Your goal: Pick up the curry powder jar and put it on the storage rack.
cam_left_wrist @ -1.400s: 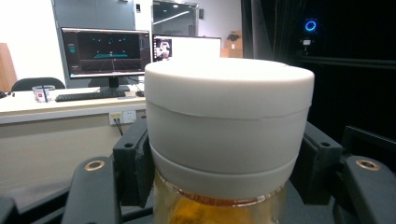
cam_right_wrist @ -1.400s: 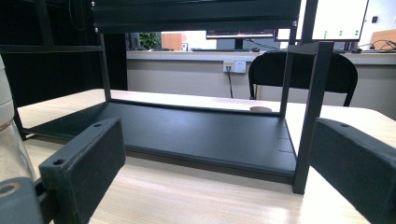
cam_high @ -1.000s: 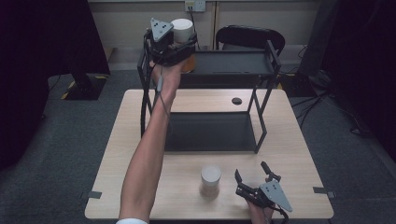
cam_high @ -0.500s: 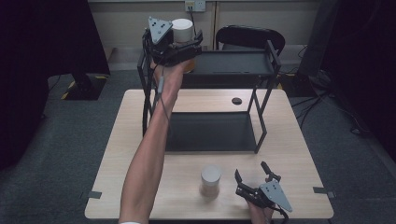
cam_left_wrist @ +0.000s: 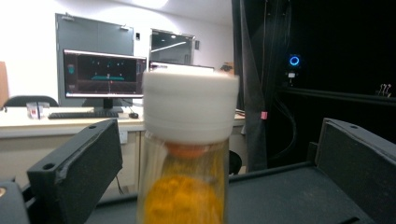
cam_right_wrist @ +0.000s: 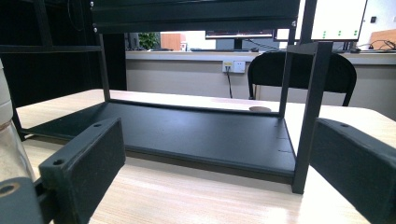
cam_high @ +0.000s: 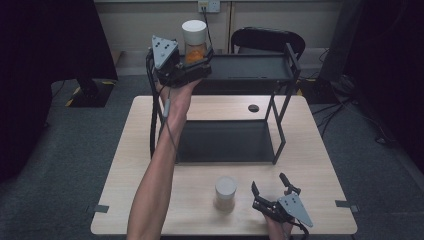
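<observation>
High view: I'm holding left gripper at rack top shelf, far left; orange-filled jar standing between jaws just spread. Right gripper resting near right, jaws apart, beside second jar.

Left gripper view: jar centred, pads clear of it.

Right gripper view: jaws gaping, facing rack.

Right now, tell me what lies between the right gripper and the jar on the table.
Nothing: in the high view, bare tabletop separates the right gripper from the jar.
</observation>
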`<state>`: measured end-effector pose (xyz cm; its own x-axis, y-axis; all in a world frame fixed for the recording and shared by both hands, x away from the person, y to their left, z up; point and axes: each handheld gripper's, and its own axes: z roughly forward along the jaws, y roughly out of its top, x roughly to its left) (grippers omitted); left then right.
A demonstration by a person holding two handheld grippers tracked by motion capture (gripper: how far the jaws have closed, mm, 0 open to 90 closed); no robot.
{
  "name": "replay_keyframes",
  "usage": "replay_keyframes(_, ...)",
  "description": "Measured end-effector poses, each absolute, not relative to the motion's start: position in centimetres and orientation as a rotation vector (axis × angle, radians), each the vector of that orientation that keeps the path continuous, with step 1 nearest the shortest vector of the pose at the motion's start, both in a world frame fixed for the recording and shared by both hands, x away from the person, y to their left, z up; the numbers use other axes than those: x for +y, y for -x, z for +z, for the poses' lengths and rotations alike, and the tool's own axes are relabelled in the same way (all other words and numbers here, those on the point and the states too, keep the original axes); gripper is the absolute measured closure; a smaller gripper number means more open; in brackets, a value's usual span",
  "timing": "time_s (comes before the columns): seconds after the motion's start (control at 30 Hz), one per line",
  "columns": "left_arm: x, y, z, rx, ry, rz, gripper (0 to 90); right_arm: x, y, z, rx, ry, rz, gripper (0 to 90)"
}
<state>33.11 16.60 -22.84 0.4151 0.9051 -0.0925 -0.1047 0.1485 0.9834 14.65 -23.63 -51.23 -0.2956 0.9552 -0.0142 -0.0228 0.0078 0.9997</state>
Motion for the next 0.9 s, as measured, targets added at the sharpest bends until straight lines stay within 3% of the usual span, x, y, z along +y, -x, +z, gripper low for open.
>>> replay_keyframes(0.9, 19.8, -26.6, -30.1, 0.822, -1.187, 0.906, 0.0, -23.5, -14.6, -51.2, 1.41, -1.032, 1.423, 2.8)
